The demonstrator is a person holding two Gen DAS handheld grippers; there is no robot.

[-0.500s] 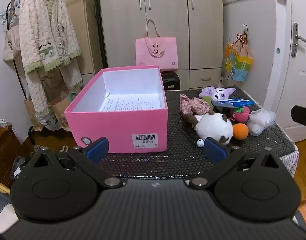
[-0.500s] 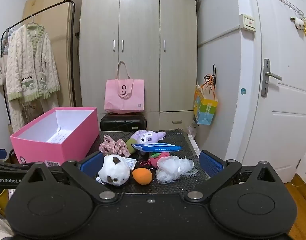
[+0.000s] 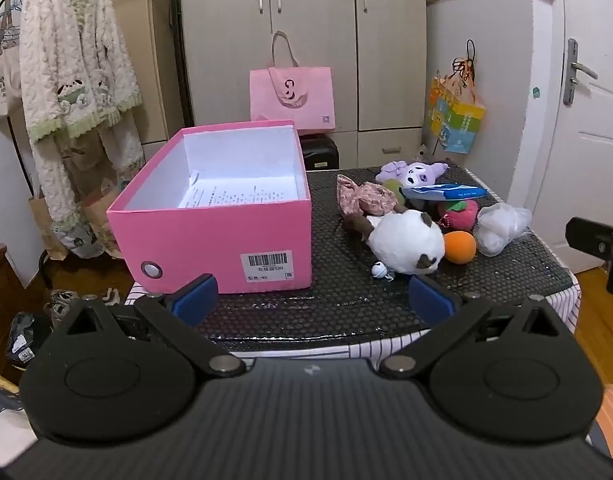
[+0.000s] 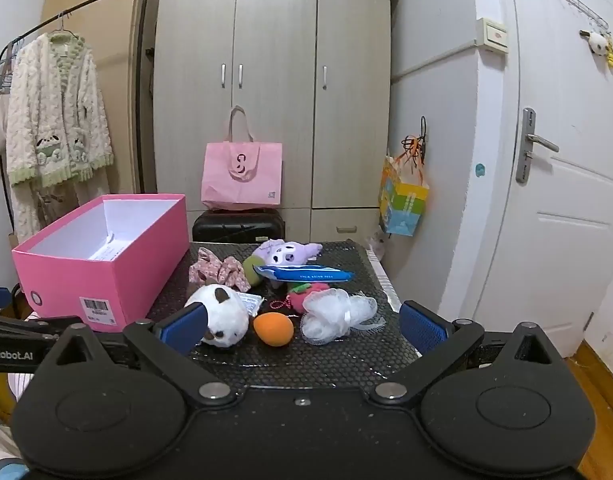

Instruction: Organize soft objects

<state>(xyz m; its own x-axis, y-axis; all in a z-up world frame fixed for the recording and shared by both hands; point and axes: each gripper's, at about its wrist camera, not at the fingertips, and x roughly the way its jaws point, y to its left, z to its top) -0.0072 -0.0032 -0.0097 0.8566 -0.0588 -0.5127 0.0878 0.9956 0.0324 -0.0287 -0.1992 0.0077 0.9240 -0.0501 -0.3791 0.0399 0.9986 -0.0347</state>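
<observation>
Both tools spread, empty; white plush panda (image 4: 222, 314) (brown ears) lies beside orange ball (image 4: 273, 329).

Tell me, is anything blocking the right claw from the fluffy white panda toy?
Nothing visible is. The open right claw hangs in front of the round white plush panda, with only bare black mesh mat between them.

The black honeycomb-matted table (image 3: 346, 300) bears a pink box (image 3: 210, 236) — beside it, soft toys (image 3: 406, 246).
</observation>
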